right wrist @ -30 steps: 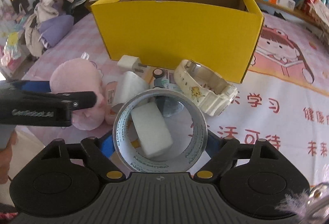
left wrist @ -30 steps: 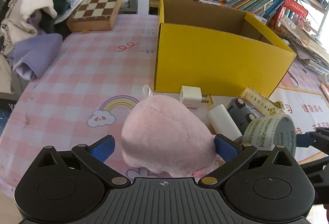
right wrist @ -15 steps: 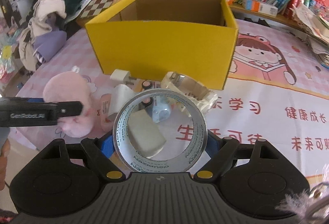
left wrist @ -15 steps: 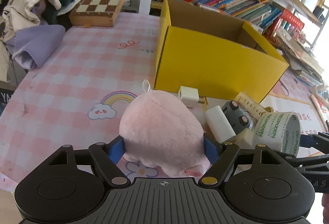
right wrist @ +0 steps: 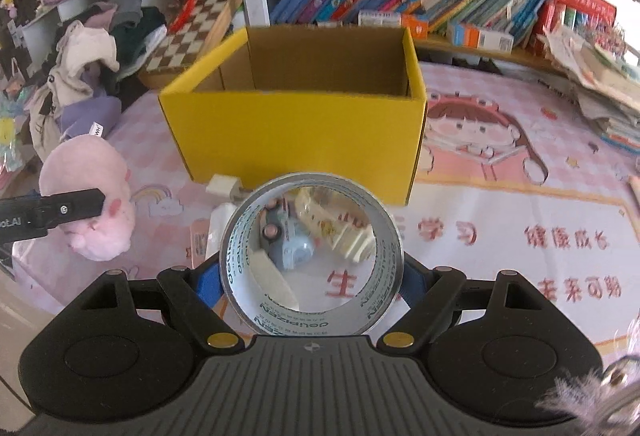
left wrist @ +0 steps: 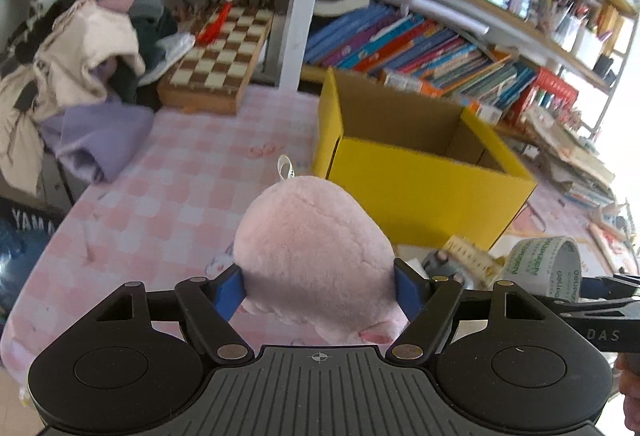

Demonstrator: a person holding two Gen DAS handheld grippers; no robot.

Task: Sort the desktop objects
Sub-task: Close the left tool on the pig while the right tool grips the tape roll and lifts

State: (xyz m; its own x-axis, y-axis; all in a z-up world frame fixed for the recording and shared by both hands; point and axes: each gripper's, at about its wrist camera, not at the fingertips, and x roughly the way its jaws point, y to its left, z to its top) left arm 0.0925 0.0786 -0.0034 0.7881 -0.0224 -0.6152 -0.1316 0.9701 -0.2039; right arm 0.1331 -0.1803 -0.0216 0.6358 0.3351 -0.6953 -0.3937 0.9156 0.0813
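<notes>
Pink plush toy (left wrist: 316, 256) is clamped in the left gripper (left wrist: 318, 286); right gripper (right wrist: 310, 282) grips tape roll (right wrist: 310, 260). Yellow box (right wrist: 296, 108) at 12 o'clock.

Plush toy (left wrist: 316, 252): pink, fuzzy, rounded; white loop tag on top; held off the table, left of the box.
Tape roll (right wrist: 311, 260): clear, printed core, upright, lifted before the box.
Box (right wrist: 296, 124): yellow cardboard, open, empty inside.

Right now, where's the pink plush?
The pink plush is clamped in the left gripper, held above the checked tablecloth, just left of the yellow box.
</notes>
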